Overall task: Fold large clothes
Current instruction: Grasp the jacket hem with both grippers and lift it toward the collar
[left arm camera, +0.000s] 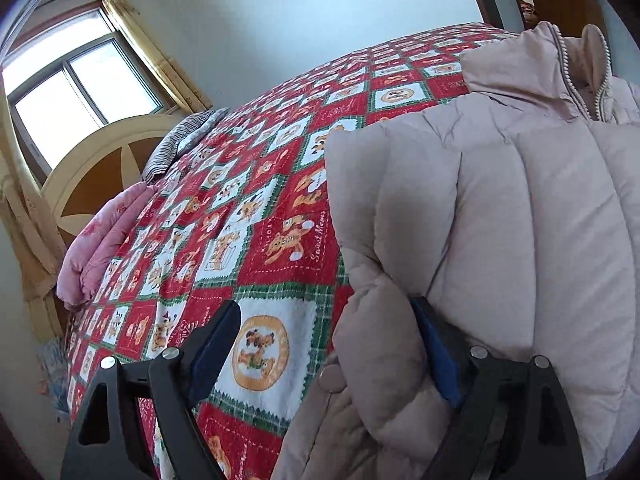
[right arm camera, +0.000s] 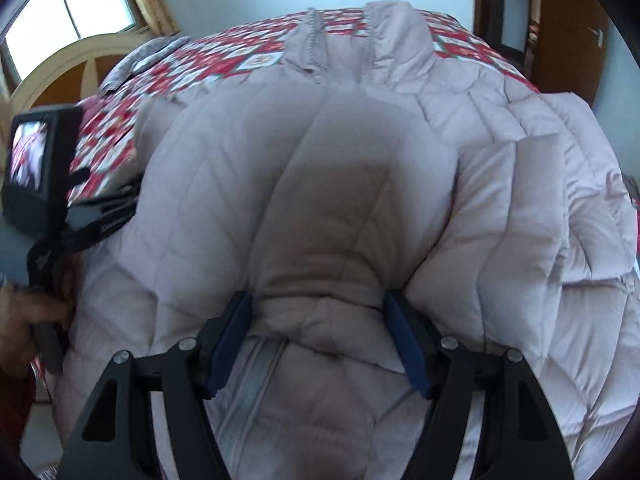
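Observation:
A pale pink quilted down jacket (left arm camera: 500,200) lies on a bed with a red patchwork cover (left arm camera: 240,208). In the left wrist view my left gripper (left arm camera: 324,344) stands wide open at the jacket's left edge; a folded sleeve lies between its jaws, against the right pad. In the right wrist view the jacket (right arm camera: 340,160) fills the frame, collar and zipper at the far end. My right gripper (right arm camera: 320,336) is open with a puffy sleeve end sitting between its blue pads (right arm camera: 230,344). The left gripper's body (right arm camera: 44,184) shows at the left edge.
A pink quilt (left arm camera: 100,248) and a striped pillow (left arm camera: 180,140) lie at the head of the bed by a rounded wooden headboard (left arm camera: 100,160). A window with yellow curtains (left arm camera: 72,88) is behind. A wooden door (right arm camera: 568,32) stands at the far right.

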`<state>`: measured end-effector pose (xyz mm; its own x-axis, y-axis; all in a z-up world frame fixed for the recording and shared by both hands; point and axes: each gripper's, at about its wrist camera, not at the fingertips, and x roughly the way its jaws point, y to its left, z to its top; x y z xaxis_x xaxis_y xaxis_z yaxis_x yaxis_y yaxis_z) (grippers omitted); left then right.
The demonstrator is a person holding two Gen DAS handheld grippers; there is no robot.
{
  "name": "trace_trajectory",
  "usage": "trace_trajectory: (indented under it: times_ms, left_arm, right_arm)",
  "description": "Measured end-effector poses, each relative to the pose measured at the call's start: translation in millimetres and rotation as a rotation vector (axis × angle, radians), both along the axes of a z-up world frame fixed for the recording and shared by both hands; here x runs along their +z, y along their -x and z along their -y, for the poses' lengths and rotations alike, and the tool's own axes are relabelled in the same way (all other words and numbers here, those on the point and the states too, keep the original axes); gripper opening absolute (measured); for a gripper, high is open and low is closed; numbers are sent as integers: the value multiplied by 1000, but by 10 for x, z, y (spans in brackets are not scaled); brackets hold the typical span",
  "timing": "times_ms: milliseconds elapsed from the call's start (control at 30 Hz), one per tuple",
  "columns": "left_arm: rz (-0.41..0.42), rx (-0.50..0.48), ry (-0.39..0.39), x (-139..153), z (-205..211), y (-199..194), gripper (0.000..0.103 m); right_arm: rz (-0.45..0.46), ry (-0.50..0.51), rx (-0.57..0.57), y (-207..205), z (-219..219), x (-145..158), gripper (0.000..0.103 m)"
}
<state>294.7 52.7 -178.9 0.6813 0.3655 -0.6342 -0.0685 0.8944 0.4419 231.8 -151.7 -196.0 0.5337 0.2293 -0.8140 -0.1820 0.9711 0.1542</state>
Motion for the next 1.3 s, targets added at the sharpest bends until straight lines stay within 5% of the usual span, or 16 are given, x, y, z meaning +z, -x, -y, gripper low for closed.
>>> trace_trajectory:
  times_ms: [167, 300, 433, 567, 700, 833, 900, 967, 1033, 1133, 1300]
  left_arm:
    - [-48, -22, 78, 232, -70, -18, 86]
    - [83, -37, 183, 815, -179, 58, 86]
    - [128, -28, 392, 1246, -161, -311, 89]
    - [80, 3, 502, 1198, 38, -894, 89]
    - [-13, 22, 599, 941, 204, -1195, 89]
    - [-12, 5, 494, 665, 423, -1291, 89]
    - [-50, -7, 443, 446, 469, -1307, 89]
    - [-74, -17, 412, 269, 477, -1251, 89]
    - [-61, -20, 392, 151, 467, -1181, 89]
    - [-41, -22, 391, 159, 474, -1143, 89]
    - [-36, -44, 417, 287, 473, -1122, 89]
  right_arm:
    - [-13, -38, 10, -137, 106, 206, 73]
    - [120, -147, -60, -142, 473, 711, 73]
    - [172, -194, -160, -492, 733, 1027, 73]
    - [189, -213, -218, -1115, 692, 1211, 73]
    - [171, -111, -262, -1721, 449, 1186, 73]
    - [120, -62, -261, -2078, 368, 1002, 72]
    - [86, -22, -265, -2141, 442, 874, 63]
    - [55, 44, -298, -2047, 576, 715, 43]
    - [14, 68, -329, -1957, 754, 500, 40]
    - [-33, -16, -382, -1829, 1035, 157, 38]
    - [100, -101, -408, -1561, 1154, 70, 34]
